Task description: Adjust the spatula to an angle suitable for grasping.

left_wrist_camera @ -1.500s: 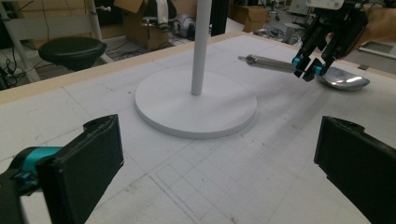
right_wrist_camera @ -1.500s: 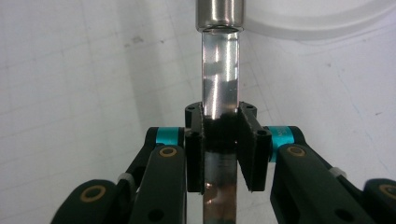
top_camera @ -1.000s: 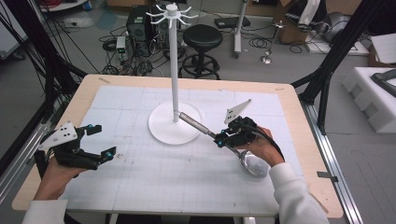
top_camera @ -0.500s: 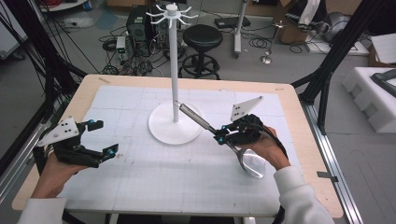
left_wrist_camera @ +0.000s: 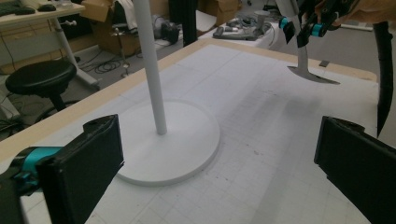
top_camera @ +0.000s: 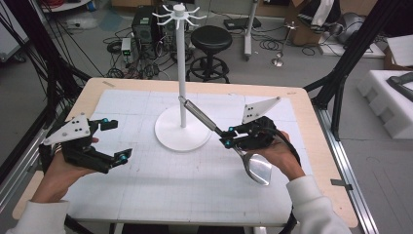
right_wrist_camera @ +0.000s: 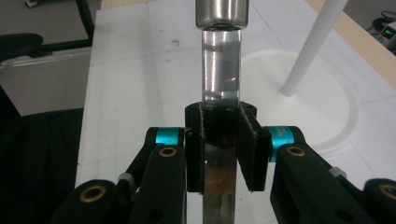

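Our grippers and sleeves

We wear white sleeves [top_camera: 311, 204]; our black grippers [top_camera: 228, 137] carry teal joints, brass screws, grey plates [top_camera: 72, 129].

The spatula [top_camera: 229, 141] is polished metal, its handle and flat blade glossy and mirror-like. The stand [top_camera: 181, 92] looks like smooth white plastic or painted metal with a slight sheen on its round base. The table [top_camera: 302, 117] has a pale wood rim; a matt white sheet [top_camera: 195, 185] with a faint grid covers it up to near the edges. The right gripper [right_wrist_camera: 222, 154] has matt black pads [right_wrist_camera: 250, 149], rough-edged, and shiny blue anodised metal collars.
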The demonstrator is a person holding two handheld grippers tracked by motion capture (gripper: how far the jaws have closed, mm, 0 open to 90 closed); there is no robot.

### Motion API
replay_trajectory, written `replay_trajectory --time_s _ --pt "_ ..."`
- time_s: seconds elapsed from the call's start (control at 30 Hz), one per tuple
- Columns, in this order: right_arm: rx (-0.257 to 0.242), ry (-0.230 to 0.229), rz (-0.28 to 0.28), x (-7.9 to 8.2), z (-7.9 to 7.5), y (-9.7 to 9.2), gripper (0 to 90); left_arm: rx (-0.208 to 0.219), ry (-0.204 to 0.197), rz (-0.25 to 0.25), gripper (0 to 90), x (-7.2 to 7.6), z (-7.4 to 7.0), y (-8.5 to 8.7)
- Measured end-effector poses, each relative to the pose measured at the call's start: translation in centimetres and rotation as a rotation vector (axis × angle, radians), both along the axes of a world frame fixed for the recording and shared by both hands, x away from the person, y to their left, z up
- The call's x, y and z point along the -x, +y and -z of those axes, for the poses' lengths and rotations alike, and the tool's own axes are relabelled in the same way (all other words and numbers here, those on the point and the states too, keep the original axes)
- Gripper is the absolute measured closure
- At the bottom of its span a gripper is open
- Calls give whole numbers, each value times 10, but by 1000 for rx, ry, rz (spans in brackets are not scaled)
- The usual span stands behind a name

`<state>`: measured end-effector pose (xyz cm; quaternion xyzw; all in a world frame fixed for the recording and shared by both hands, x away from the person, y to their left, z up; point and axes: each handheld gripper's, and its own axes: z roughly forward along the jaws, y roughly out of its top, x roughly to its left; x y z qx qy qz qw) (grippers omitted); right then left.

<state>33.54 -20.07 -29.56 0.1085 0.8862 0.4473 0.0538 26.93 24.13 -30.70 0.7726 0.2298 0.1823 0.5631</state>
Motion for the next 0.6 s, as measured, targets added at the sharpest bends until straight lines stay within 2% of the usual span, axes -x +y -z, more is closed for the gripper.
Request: replay_trajectory --time_s 0.1,0.17,0.37,0.47,0.6 --pt "-5 4 1 1 -2 2 744 -15 11 19 17 -3 -5 -7" --pt "-19 -17 6 1 -4 4 744 -26 20 36 17 -5 -10 -17" --pt "-57 -12 26 2 -6 8 744 -61 20 60 17 -10 -17 -34" --pt "-75 -9 21 3 -7 12 744 -53 26 75 17 -12 -19 -44" --pt "-68 -8 18 3 -6 18 744 -38 25 103 17 -15 -23 -58"
